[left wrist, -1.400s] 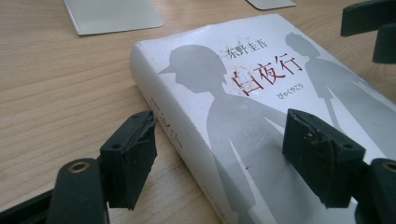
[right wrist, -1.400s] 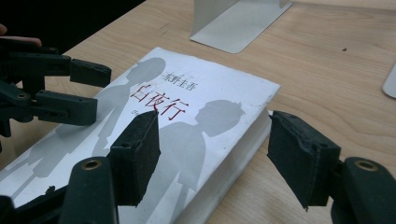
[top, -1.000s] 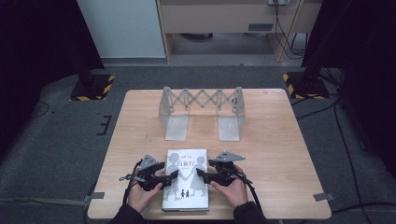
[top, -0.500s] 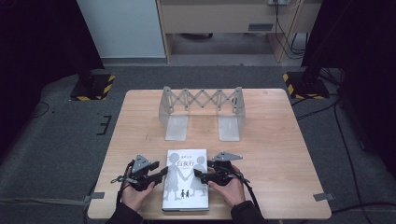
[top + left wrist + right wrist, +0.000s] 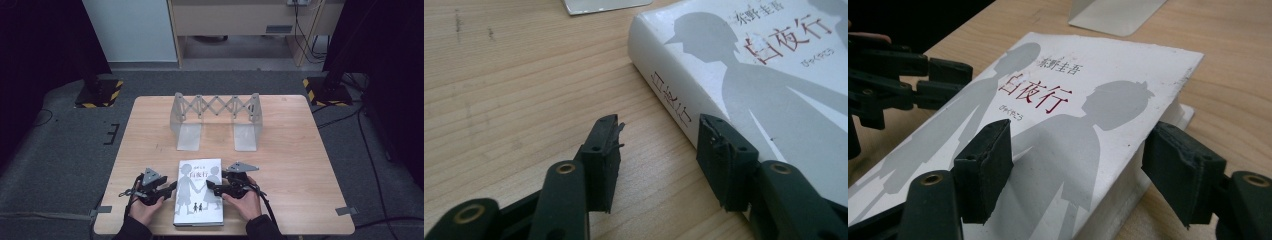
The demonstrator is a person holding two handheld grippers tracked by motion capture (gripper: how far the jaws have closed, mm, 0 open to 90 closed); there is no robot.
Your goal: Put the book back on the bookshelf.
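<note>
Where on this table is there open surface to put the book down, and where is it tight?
Bare wood lies left and right of the metal rack, and between the rack's feet and the book. It is crowded at the near edge, where the left gripper and right gripper flank the book.

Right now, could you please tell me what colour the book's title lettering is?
Dark red, on the book's white cover; the right gripper view shows it best.

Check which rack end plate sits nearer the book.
The left end plate in the high view: its foot lies just beyond the book's top edge; the right end plate stands off to the side.
</note>
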